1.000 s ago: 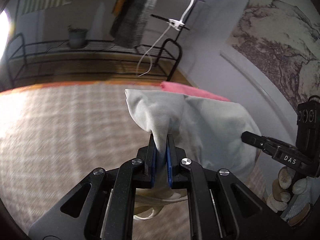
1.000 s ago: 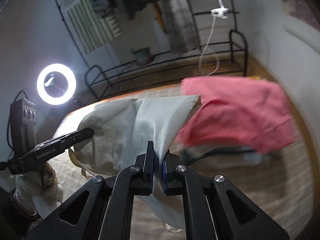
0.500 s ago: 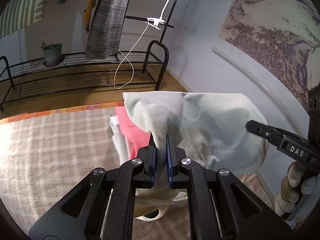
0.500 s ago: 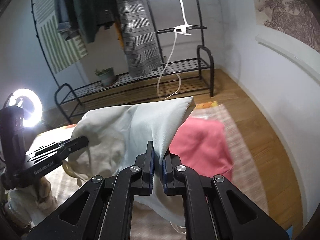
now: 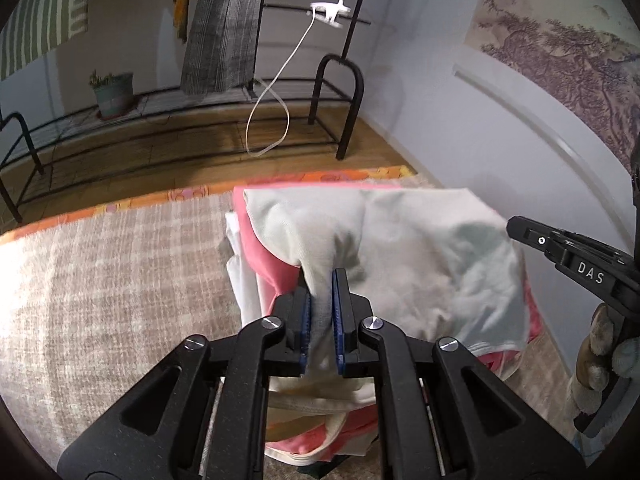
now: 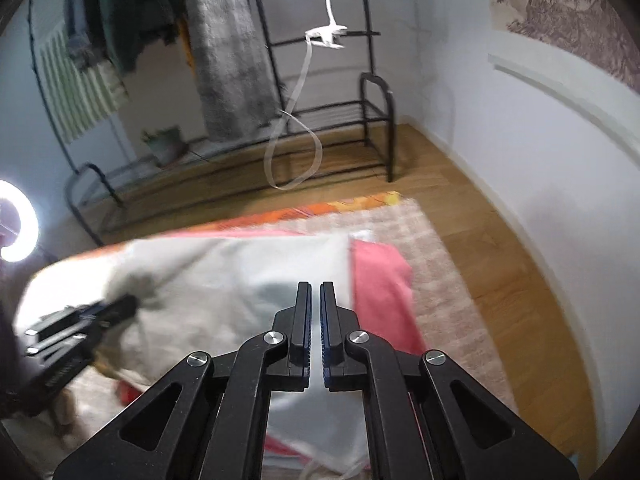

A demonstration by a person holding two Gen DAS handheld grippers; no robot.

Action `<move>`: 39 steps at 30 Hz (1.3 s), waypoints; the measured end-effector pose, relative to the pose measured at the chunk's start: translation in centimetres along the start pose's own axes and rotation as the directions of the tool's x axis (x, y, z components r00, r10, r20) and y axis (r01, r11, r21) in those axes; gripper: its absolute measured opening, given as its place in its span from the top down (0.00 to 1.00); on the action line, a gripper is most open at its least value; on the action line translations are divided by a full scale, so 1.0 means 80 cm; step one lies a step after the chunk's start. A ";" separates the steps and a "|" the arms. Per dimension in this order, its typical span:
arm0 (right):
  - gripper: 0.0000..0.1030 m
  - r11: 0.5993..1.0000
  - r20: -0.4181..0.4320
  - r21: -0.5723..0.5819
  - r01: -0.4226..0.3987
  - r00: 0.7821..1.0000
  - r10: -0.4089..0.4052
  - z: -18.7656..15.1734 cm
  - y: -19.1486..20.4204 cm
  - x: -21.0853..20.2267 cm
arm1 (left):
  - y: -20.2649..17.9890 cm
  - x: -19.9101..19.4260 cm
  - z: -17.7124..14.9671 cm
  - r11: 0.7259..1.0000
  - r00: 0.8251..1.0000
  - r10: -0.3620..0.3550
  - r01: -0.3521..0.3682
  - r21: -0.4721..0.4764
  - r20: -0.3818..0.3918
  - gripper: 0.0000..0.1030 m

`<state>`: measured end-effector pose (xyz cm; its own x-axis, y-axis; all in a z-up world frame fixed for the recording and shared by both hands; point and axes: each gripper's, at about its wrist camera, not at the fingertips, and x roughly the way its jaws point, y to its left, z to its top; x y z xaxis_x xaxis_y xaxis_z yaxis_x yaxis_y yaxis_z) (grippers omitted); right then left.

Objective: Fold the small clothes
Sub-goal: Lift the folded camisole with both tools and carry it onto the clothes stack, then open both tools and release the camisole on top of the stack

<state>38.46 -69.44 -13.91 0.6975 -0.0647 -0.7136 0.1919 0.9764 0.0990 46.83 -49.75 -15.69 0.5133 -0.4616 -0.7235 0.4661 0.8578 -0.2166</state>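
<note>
While the pale garment (image 5: 420, 256) is pinched only by the left gripper (image 5: 320, 312) — the right gripper (image 6: 315, 320) stands slightly parted, empty — the stack (pink pieces (image 6: 380, 292)) could be dragged askew.

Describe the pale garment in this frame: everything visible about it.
The pale garment is soft, off-white to light grey-green cloth, creased and folded into a rough rectangle. It lies on a pink garment that tops a pile of clothes on the checked rug. The left gripper pinches a bunched fold at its near edge. The right gripper hangs above it with a narrow gap between its fingers and no cloth in them. A pale hem or band shows below.
</note>
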 end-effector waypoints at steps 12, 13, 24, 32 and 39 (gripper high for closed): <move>0.97 1.000 0.031 -0.020 -0.002 1.000 0.002 -0.006 0.017 -0.017 | 0.027 -0.022 -0.027 1.000 1.000 0.009 -0.009 0.004 -0.016 0.64; 0.97 1.000 0.034 -0.020 -0.003 0.999 0.004 -0.006 0.019 -0.021 | 0.028 -0.028 -0.029 1.000 1.000 0.012 -0.012 0.009 -0.016 0.64; 0.97 1.000 0.083 -0.026 -0.008 0.997 0.010 -0.006 0.054 -0.111 | 0.024 -0.143 -0.042 0.999 0.999 -0.013 0.011 0.036 0.052 0.64; 0.97 1.000 0.093 -0.008 0.013 0.996 -0.012 -0.037 0.103 -0.198 | 0.021 -0.273 -0.071 0.994 0.990 -0.043 0.029 0.107 0.136 0.64; 0.95 0.998 0.124 -0.035 0.045 0.992 -0.040 -0.076 0.153 -0.267 | 0.042 -0.369 -0.110 0.992 0.982 -0.059 0.038 0.118 0.179 0.64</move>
<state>21.71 -54.86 -1.71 0.7693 -0.1286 -0.6259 0.1985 0.9792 0.0428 26.89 -31.28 -0.85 0.6056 -0.5441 -0.5808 0.5671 0.8070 -0.1647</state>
